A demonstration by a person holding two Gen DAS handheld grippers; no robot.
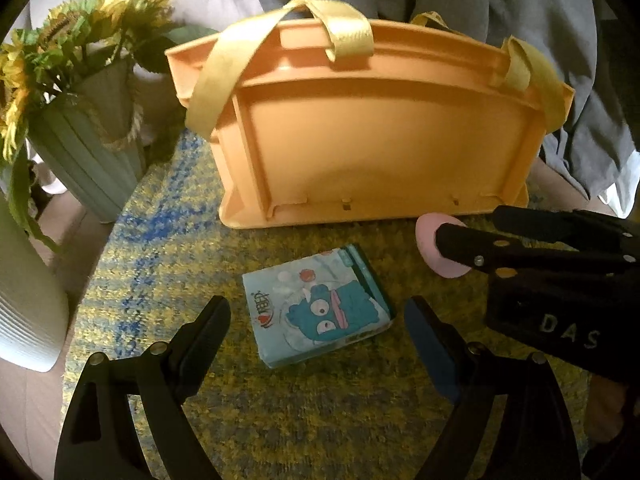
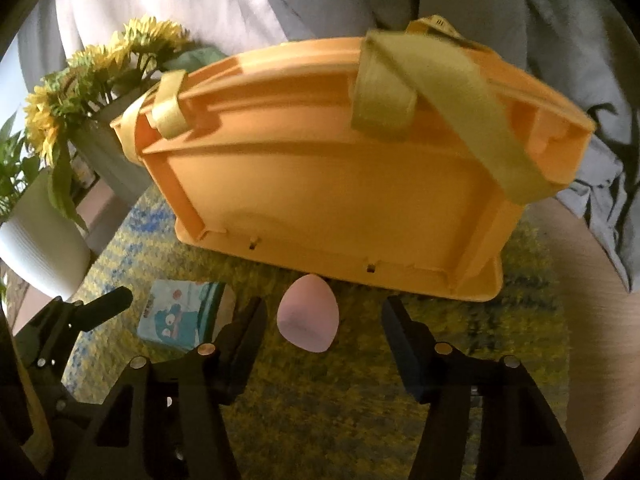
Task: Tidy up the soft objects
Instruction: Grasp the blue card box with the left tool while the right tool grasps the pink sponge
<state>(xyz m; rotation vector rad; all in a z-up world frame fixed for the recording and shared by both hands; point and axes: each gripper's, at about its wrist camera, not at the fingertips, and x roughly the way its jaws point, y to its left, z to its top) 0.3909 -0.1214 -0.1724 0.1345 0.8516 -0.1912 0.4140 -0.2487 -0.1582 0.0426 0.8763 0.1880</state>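
A light-blue tissue pack (image 1: 316, 312) with a cartoon print lies flat on the yellow-and-blue mat (image 1: 168, 248). My left gripper (image 1: 317, 310) hangs over it, open, one finger on each side, and I cannot tell if it touches the pack. To its right a pink egg-shaped sponge (image 2: 306, 316) rests on the mat just in front of the orange basket (image 2: 340, 200). My right gripper (image 2: 325, 310) is open around the sponge, with a gap on both sides. In the left wrist view the right gripper (image 1: 470, 224) partly hides the sponge (image 1: 428, 244). The pack (image 2: 180, 316) also shows in the right wrist view.
The orange basket (image 1: 372, 140) with yellow straps (image 1: 216, 80) stands at the back of the mat. Left of it are sunflowers in a green ribbed vase (image 1: 88, 164) and a white ribbed pot (image 1: 28, 312). A person in grey sits behind, forearm (image 2: 592, 300) at the right.
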